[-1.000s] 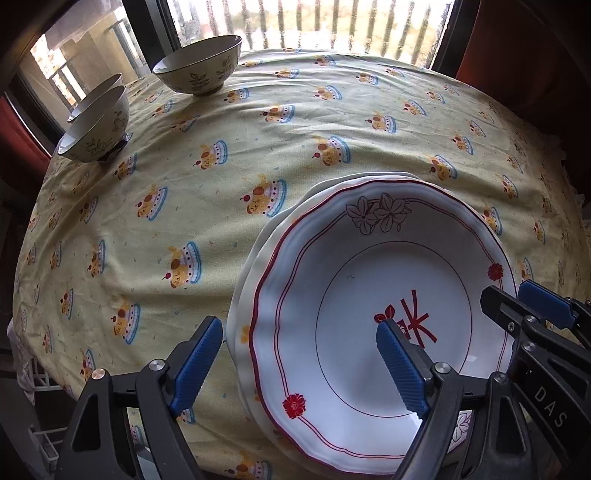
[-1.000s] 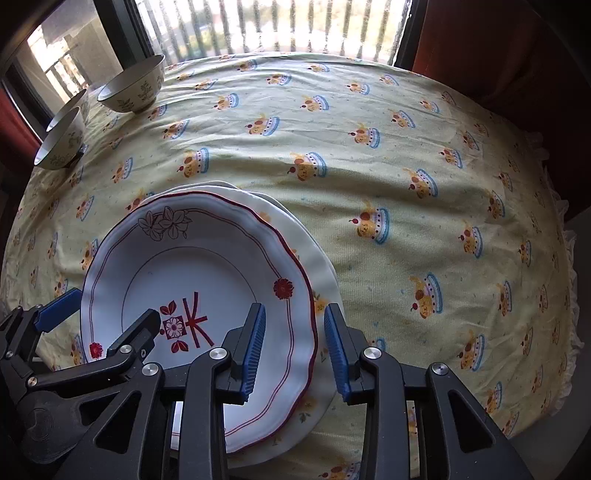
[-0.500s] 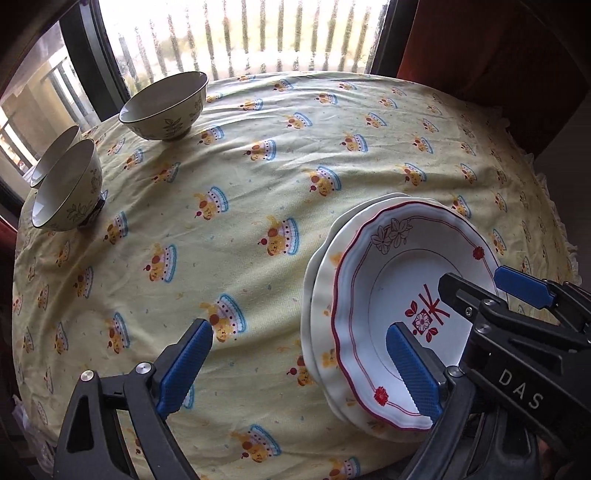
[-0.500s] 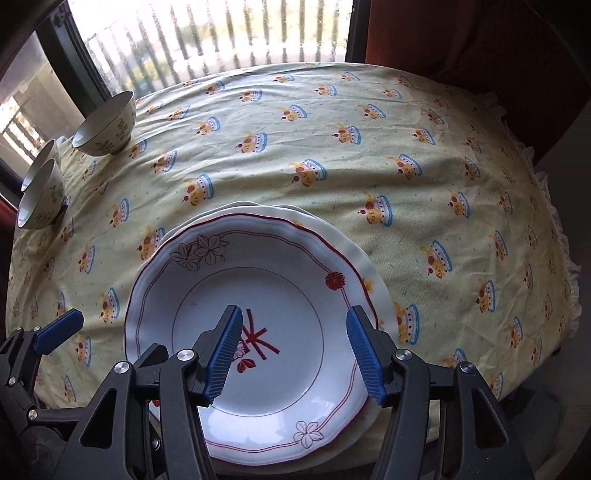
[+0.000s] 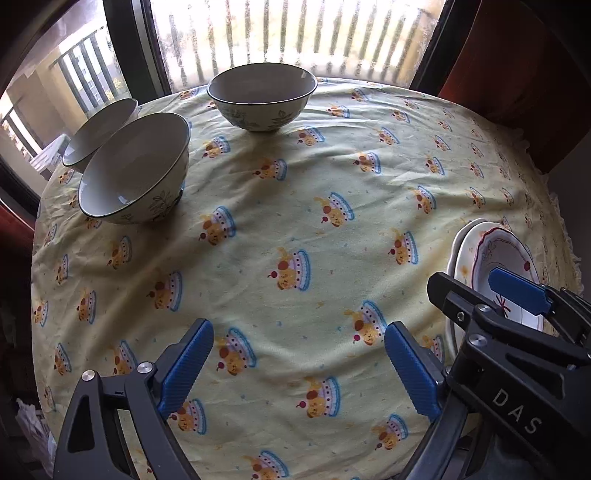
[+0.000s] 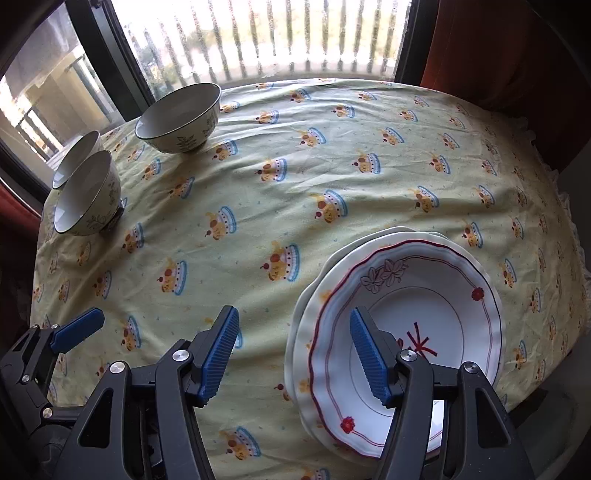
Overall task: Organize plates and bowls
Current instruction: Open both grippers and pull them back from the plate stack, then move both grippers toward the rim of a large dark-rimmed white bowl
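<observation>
A red-rimmed white plate [image 6: 417, 306] lies stacked on other plates at the table's near right; it also shows in the left wrist view [image 5: 496, 251]. Three cream bowls stand at the far left: one [image 5: 135, 168] tilted against another [image 5: 99, 131] behind it, and one upright [image 5: 262, 96] near the window. In the right wrist view these are the tilted bowl [image 6: 86, 197], the one behind [image 6: 75, 157] and the upright one [image 6: 179, 118]. My left gripper [image 5: 299, 365] is open and empty over bare cloth. My right gripper [image 6: 293, 354] is open and empty, above the plates' left edge.
The round table [image 5: 332, 177] has a yellow cloth with a cake print. A window with balcony bars [image 5: 295, 33] is behind it. A red chair back [image 5: 524, 74] stands at the far right. The right gripper's body [image 5: 517, 350] is close beside my left one.
Both grippers have swung left and pulled away from the plate stack. The right gripper has opened wider. The bowls now fill more of the left wrist view. The plates have stayed put.
</observation>
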The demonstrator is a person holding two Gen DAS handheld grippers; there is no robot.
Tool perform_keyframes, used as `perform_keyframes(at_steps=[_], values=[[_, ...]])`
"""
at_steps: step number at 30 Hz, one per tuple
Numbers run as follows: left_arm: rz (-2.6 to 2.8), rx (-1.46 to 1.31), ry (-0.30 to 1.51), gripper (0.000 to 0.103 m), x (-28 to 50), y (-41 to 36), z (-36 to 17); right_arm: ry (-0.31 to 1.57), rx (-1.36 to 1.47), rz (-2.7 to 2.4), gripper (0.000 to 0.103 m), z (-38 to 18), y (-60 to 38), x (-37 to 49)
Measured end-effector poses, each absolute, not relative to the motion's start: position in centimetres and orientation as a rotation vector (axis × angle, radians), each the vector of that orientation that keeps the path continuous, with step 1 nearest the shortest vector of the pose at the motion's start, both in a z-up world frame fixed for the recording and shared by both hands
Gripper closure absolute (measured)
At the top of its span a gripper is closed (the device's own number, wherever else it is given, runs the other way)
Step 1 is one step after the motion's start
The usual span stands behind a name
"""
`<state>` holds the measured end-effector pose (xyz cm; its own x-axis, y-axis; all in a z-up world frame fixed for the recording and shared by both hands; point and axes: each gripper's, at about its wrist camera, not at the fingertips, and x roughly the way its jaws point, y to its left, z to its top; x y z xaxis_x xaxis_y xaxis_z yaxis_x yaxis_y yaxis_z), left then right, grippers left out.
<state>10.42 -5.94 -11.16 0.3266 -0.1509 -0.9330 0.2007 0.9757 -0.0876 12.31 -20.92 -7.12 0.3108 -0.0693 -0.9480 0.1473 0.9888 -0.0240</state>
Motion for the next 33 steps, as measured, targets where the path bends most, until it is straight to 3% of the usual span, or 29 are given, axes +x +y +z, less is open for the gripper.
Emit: perform_keyframes(at_steps=[7, 10, 26, 33], values=[[-0.207, 0.067, 1.195, 0.019, 12.6, 0.0, -11.0, 1.207, 0.086, -0.17, 0.036, -7.4, -15.0, 14.2], [-0.179, 0.065, 1.171, 0.02, 13.6, 2.2, -10.6, 1.181, 0.057, -0.196, 0.029, -7.3, -12.7, 15.3], [-0.005, -0.051, 1.08, 0.02, 21.2, 9.3, -10.5, 1.086, 0.116, -0.193, 0.029, -7.3, -6.2, 23.5], [0.013, -0.064, 1.107, 0.034, 24.0, 10.4, -12.3, 1.093, 0.098, -0.165, 0.051, -9.0, -4.8, 26.6]])
